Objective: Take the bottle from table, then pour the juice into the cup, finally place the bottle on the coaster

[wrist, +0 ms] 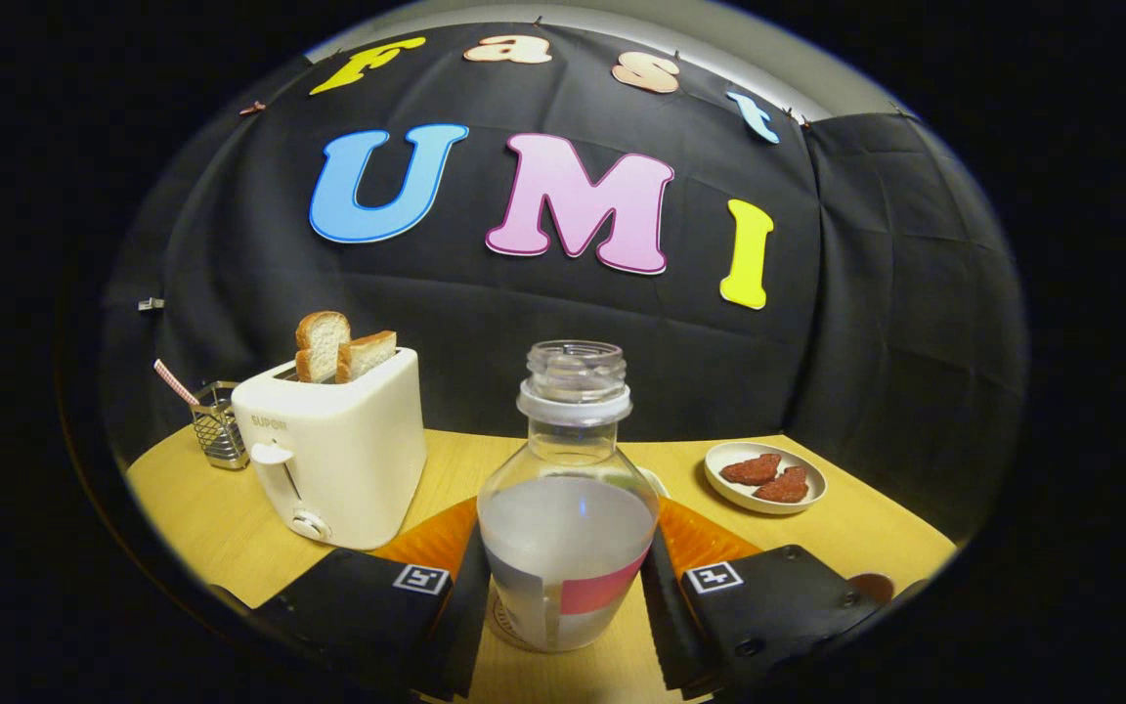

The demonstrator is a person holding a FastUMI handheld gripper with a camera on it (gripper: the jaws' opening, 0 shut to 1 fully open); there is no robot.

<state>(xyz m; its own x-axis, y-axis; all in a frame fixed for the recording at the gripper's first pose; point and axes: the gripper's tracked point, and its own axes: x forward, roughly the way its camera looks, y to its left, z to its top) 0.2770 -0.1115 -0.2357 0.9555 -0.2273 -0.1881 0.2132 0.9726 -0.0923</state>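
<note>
A clear, uncapped bottle holds whitish juice up to its shoulder and has a grey and red label. It stands upright between my fingers. My gripper is shut on it, with the left pad and the right pad pressing its sides. The base is low over the wooden table; I cannot tell if it rests there. An orange round mat lies just beyond the fingers, showing on both sides of the bottle. A thin white rim peeks out behind the bottle's right shoulder.
A white toaster with two bread slices stands beyond the left finger, and a wire holder with a striped straw is behind it. A small white dish with brown pieces sits beyond the right finger. A brown round thing lies at the near right edge.
</note>
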